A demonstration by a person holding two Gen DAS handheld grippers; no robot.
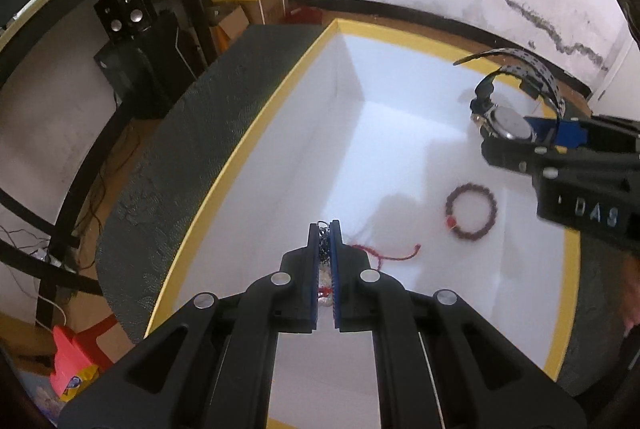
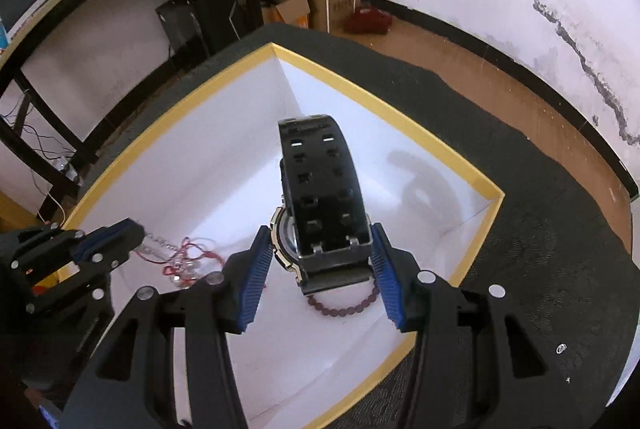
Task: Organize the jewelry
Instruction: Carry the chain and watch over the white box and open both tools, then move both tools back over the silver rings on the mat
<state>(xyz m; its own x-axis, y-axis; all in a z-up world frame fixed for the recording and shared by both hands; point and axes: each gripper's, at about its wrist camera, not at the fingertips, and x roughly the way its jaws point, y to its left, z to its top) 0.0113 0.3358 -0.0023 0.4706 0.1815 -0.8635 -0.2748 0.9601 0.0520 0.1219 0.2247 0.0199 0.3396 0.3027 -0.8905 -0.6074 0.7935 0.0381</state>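
Right gripper (image 2: 320, 261) clamps a black strapped wristwatch (image 2: 320, 197) mid-frame over the white, yellow-rimmed box (image 2: 400, 121); left gripper (image 1: 325, 241) pinches tangled chain-and-red-cord jewelry (image 2: 180, 257) at lower left.

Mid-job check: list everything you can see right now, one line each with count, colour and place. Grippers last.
box: one, white inside with yellow rim, on the dark table
watch: one, black strap, held above the box
bead bracelet: one, dark red, on the box floor
red cord jewelry: one tangle with a chain, hanging from the left gripper
table: one, dark cover, under the box
speaker: one, black, under the desk
left gripper: black, blue pads, shut on the cord jewelry
right gripper: black, blue pads, gripping the watch
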